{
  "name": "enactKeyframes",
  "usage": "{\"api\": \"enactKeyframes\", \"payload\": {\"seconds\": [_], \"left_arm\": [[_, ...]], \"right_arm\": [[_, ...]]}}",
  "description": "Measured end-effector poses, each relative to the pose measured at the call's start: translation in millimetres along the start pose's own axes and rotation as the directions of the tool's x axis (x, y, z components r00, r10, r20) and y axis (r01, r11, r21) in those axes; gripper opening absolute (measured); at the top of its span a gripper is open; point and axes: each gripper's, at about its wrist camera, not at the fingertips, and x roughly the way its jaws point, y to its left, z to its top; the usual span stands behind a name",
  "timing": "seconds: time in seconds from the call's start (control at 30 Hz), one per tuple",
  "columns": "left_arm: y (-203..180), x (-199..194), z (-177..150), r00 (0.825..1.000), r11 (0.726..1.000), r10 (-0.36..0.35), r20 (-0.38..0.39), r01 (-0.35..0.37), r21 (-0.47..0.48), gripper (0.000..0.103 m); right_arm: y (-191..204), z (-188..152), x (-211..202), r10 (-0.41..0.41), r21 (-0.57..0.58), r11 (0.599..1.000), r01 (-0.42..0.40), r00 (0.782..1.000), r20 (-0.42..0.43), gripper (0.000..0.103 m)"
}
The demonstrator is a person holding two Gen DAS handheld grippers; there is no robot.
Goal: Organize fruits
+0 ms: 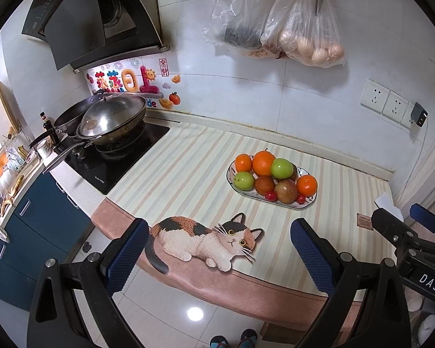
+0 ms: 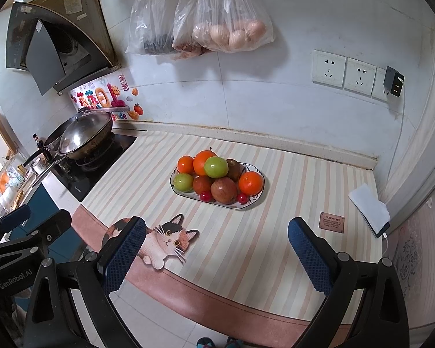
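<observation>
A white oval plate point(image 1: 304, 205) point(image 2: 259, 177) sits on the striped counter mat, piled with oranges point(image 1: 263, 163) point(image 2: 250, 183), green apples point(image 1: 281, 168) point(image 2: 215, 167), red-brown apples point(image 1: 286, 190) point(image 2: 224, 190) and small red cherry-like fruits point(image 1: 271, 195) point(image 2: 205, 196). My left gripper point(image 1: 220, 256) is open and empty, held back over the counter's front edge, well short of the plate. My right gripper point(image 2: 217, 256) is open and empty, also short of the plate. The right gripper also shows at the right edge of the left wrist view point(image 1: 403, 220).
A wok with a lid point(image 1: 113, 117) point(image 2: 84, 134) stands on the stove at left. Plastic bags point(image 1: 310, 34) point(image 2: 226, 29) hang on the wall above the plate. A phone point(image 2: 369, 208) lies charging at the mat's right edge. A cat picture point(image 1: 206, 237) marks the mat's front.
</observation>
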Motion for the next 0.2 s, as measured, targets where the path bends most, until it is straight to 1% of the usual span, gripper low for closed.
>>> {"api": "enactKeyframes", "payload": {"seconds": [0.2], "left_arm": [[0.1,-2.0,0.5,1.000,1.000,0.007,0.012,-0.007,-0.002,0.100]], "right_arm": [[2.4,0.8,-3.3,0.000,-0.001,1.000,0.000,1.000,0.004,0.101]]}}
